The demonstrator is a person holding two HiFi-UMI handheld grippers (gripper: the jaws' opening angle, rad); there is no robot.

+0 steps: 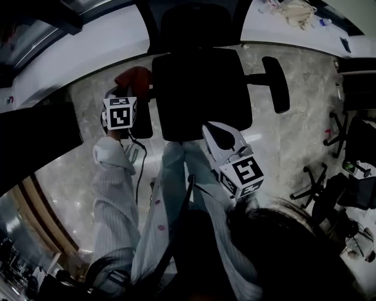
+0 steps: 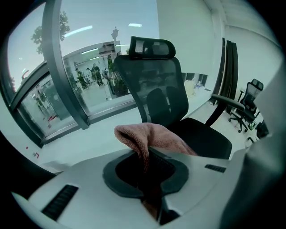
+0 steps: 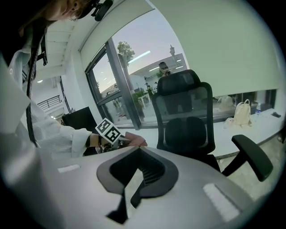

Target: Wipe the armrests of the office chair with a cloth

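A black office chair (image 1: 200, 94) stands before me, seen from above in the head view. Its right armrest (image 1: 276, 82) is bare. My left gripper (image 1: 130, 88) sits over the chair's left armrest (image 1: 144, 122), shut on a pink cloth (image 1: 136, 76). In the left gripper view the cloth (image 2: 154, 136) bulges up out of the closed jaws of the left gripper (image 2: 142, 153). My right gripper (image 1: 208, 128) hovers at the seat's front edge. In its own view the right gripper (image 3: 139, 148) has its jaws together with nothing in them, and the right armrest (image 3: 252, 156) lies ahead.
A white curved counter (image 1: 88, 53) runs behind the chair, with a beige bag (image 1: 296, 13) on it. Other office chairs (image 1: 352, 176) stand at the right. Glass walls (image 2: 67, 98) rise beyond the counter. A person's striped sleeves (image 1: 114, 200) fill the lower middle.
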